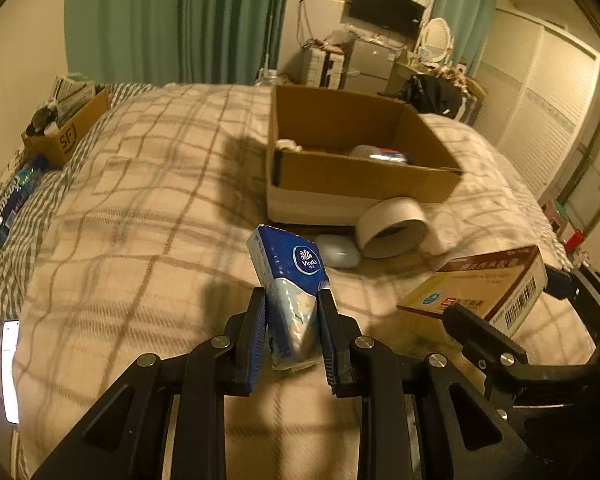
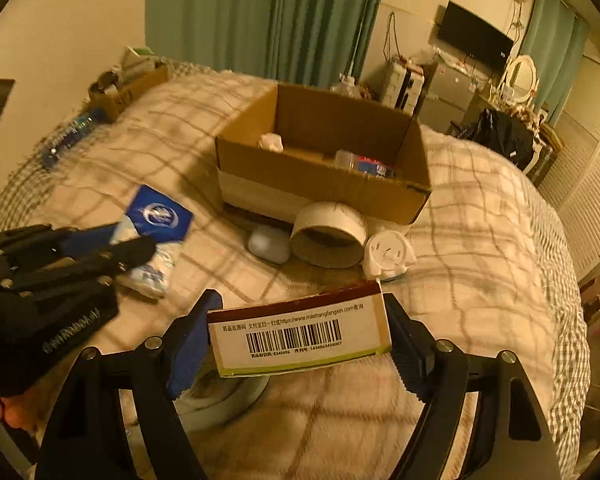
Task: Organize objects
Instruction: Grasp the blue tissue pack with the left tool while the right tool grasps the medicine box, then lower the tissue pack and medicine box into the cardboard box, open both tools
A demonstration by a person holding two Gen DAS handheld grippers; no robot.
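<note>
My left gripper (image 1: 292,300) is shut on a blue Vinda tissue pack (image 1: 290,276) and holds it upright above the bed; the gripper (image 2: 140,256) and the pack (image 2: 158,224) also show in the right wrist view. My right gripper (image 2: 302,316) is shut on a medicine box (image 2: 300,334) with a barcode facing me; the box (image 1: 480,288) also shows in the left wrist view. An open cardboard box (image 1: 364,176) sits ahead on the bed, also in the right wrist view (image 2: 324,196), with a few items inside.
A tape roll (image 2: 328,236), a white pebble-shaped case (image 2: 268,242) and a white plug adapter (image 2: 388,256) lie in front of the cardboard box. Another white roll (image 2: 220,400) lies under my right gripper. A smaller SF box (image 1: 66,128) and a blue bottle (image 1: 14,196) sit at far left.
</note>
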